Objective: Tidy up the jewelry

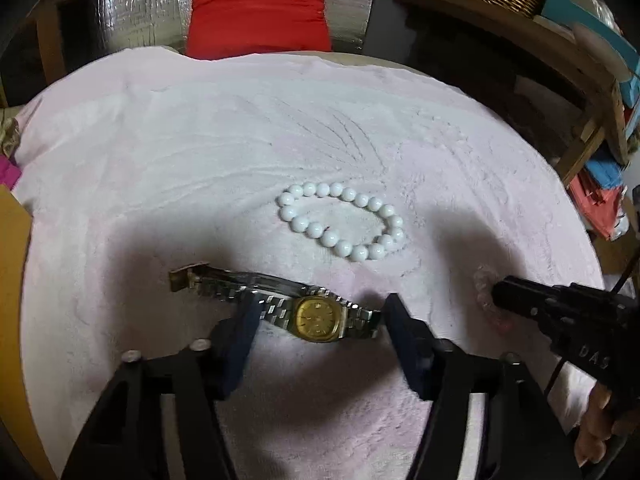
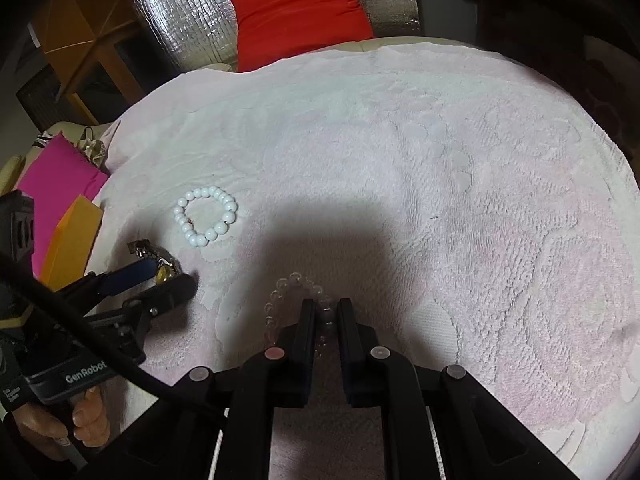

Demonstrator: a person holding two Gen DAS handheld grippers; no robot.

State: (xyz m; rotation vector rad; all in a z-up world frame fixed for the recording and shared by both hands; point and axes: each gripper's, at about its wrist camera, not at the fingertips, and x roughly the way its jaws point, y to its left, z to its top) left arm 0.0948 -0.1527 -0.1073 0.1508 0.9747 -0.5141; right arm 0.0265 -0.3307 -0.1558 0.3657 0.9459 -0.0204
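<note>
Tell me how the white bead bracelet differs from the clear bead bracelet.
The white bead bracelet has opaque white beads; the clear bead bracelet has see-through ones. The white one lies free; the clear one sits between the right gripper fingers. Both are bead loops lying on the pink towel.

A gold-faced wristwatch with a silver and gold metal link band (image 1: 316, 314) lies flat on its side on the pale pink towel, dial up, its band stretched out to the left and ending in an open gold clasp. Just beyond it, a closed loop of round glossy white beads, a bracelet (image 1: 342, 222), rests flat as an oval. To the right, well apart from the white loop, a bracelet of clear, faintly pink translucent beads (image 2: 298, 304) lies in a curve on the towel.
</note>
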